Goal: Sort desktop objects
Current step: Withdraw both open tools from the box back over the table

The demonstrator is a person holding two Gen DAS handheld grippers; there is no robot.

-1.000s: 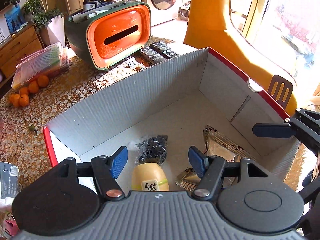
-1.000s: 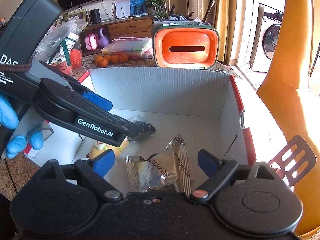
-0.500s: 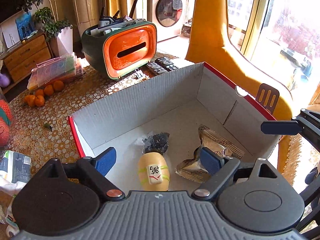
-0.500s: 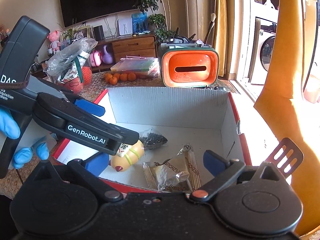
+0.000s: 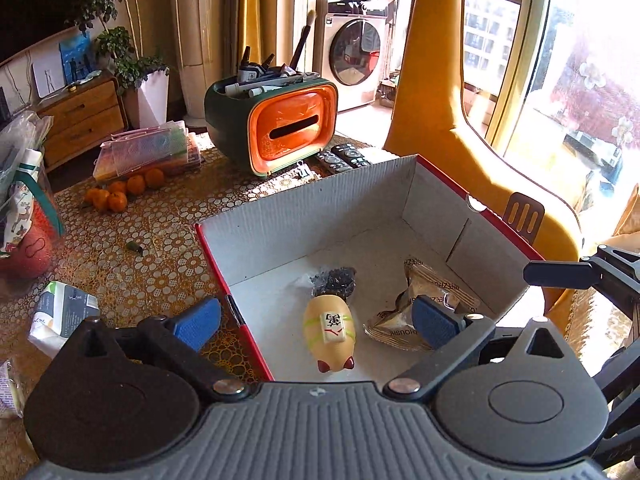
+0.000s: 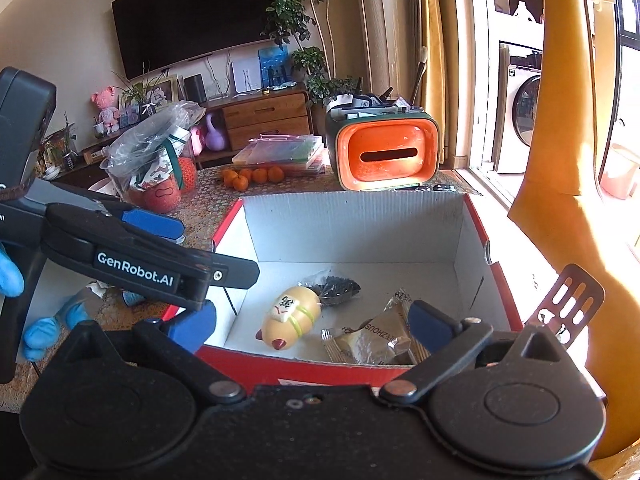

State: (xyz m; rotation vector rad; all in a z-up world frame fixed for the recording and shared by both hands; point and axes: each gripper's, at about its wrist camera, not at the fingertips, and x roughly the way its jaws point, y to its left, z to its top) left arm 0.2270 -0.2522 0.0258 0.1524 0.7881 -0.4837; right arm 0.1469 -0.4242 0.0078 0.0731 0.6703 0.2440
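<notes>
The left gripper (image 5: pixel 316 318) is spread wide and empty, held above the near edge of the red-rimmed white corrugated cardboard box (image 5: pixel 304 212). The right gripper (image 6: pixel 310 322) is likewise spread wide and holds nothing. On the box floor lie a smooth yellow sausage-shaped toy with a mahjong tile (image 5: pixel 329 326), a crinkled clear bag of black bits (image 5: pixel 334 280) touching its far end, and glossy foil snack packets (image 5: pixel 416 300) beside them. An orange-fronted green plastic organiser (image 5: pixel 280 128) stands on the patterned tablecloth (image 5: pixel 132 264) behind the box.
</notes>
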